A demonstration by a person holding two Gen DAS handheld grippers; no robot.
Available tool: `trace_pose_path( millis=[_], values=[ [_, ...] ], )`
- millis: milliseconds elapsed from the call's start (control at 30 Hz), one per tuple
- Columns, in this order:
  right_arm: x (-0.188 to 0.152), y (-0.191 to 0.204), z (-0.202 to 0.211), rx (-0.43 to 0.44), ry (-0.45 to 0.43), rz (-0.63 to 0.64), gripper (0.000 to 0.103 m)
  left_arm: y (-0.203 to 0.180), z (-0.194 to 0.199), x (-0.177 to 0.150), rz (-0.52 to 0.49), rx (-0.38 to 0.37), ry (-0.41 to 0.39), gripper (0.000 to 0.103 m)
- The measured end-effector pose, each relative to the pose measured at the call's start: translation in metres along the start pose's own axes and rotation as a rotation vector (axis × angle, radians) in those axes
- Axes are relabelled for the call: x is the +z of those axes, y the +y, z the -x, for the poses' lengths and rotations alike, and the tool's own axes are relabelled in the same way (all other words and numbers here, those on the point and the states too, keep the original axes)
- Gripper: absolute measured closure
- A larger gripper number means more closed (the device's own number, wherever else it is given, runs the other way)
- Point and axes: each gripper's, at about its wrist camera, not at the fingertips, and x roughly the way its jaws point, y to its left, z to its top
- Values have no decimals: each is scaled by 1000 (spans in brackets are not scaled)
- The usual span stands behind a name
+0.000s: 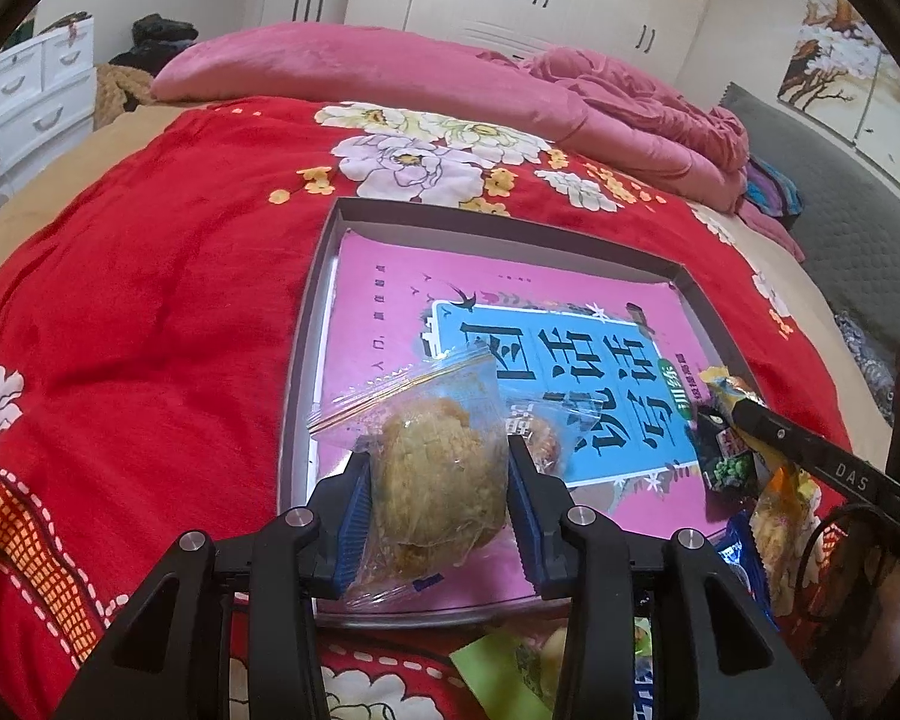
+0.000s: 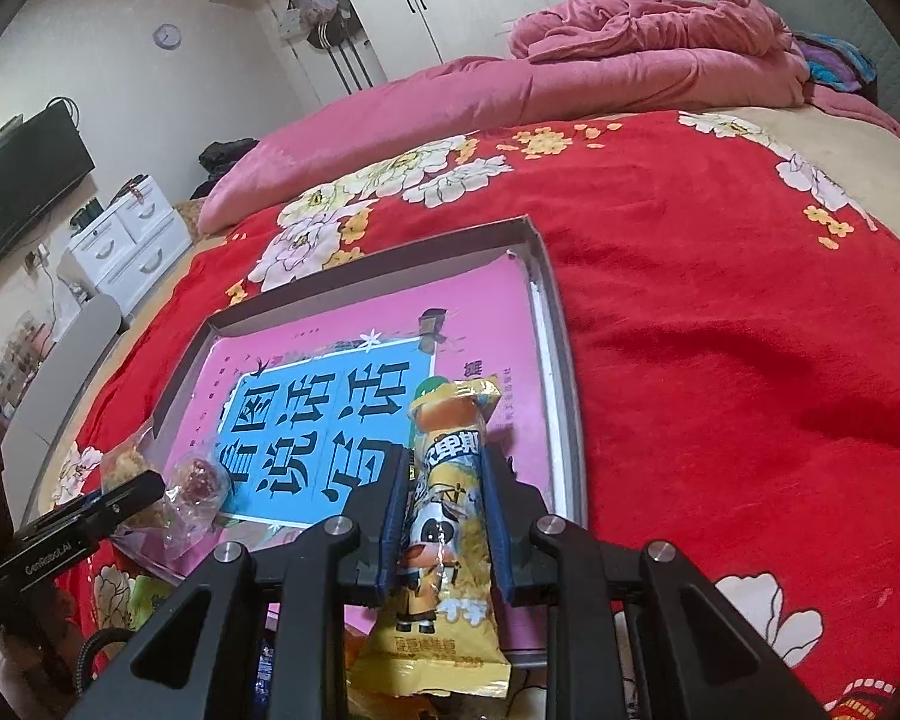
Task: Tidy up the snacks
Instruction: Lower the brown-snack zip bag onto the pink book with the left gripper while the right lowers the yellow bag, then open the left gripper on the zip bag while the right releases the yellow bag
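Observation:
A shallow grey box lies on the red flowered bedspread, with a pink and blue book inside. My left gripper is shut on a clear bag of golden pastry, held over the box's near left part. It also shows in the right wrist view. My right gripper is shut on a yellow cartoon-cow snack packet, over the box's near right part. A second clear-bagged snack lies in the box beside the left gripper.
Several loose snack packets lie on the bedspread at the box's near right corner. A green packet lies under the left gripper. A pink quilt is piled at the far side of the bed.

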Motion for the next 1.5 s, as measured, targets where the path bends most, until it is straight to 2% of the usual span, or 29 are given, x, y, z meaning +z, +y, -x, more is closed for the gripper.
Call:
trace_pose_path(
  millis=[367, 533, 1200, 1500],
  values=[
    [2, -7, 3, -32, -15, -21, 78, 7, -5, 1, 32, 12, 25, 59],
    [1, -4, 3, -96, -19, 15, 78, 7, -5, 0, 25, 9, 30, 59],
    [3, -12, 12, -77, -38, -20, 76, 3, -8, -2, 12, -9, 48, 59],
    [2, -5, 23, -61, -54, 12, 75, 5, -9, -2, 16, -9, 51, 59]
  ],
)
